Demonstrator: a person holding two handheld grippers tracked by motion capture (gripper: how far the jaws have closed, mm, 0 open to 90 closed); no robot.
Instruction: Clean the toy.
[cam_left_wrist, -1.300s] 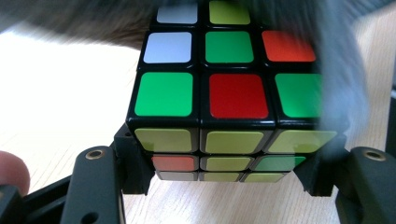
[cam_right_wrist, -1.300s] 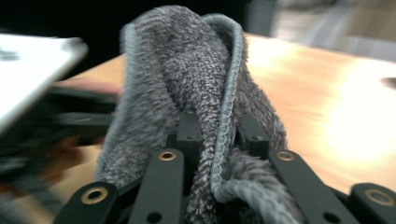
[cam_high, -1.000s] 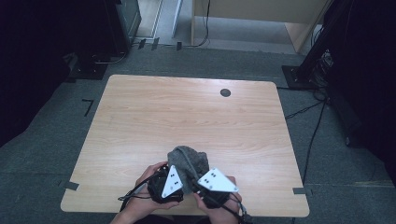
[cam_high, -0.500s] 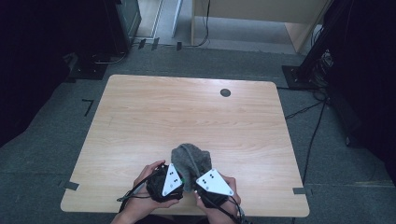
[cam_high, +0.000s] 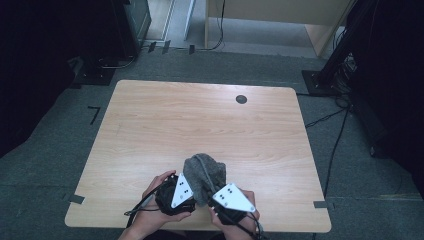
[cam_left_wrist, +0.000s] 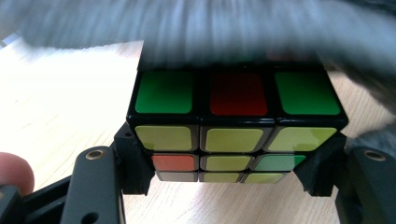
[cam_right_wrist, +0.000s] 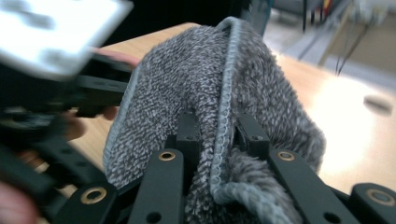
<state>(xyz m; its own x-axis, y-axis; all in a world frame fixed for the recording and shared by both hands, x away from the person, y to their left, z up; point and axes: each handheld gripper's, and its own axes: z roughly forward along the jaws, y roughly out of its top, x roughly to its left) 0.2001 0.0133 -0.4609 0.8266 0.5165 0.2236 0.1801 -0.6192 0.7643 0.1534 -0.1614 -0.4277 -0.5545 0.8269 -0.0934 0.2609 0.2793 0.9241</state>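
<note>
Nearest me, my left gripper (cam_left_wrist: 229, 179) is clamped on a black-framed puzzle cube with green, red and yellow stickers (cam_left_wrist: 236, 123), one black finger (cam_left_wrist: 133, 161) at its nine o'clock side, the other at three. My right gripper (cam_right_wrist: 219, 140) pinches a fuzzy grey cloth with a stitched hem (cam_right_wrist: 224, 88) between its fingers. Beyond, at twelve o'clock, that cloth drapes over the cube above the light wooden table (cam_high: 200, 120).

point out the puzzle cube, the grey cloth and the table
puzzle cube (cam_left_wrist: 236, 140), left gripper view, middle yellow sticker
grey cloth (cam_right_wrist: 187, 74), right gripper view, fluffy left fold
table (cam_high: 200, 115), high view, bare wood top
</note>
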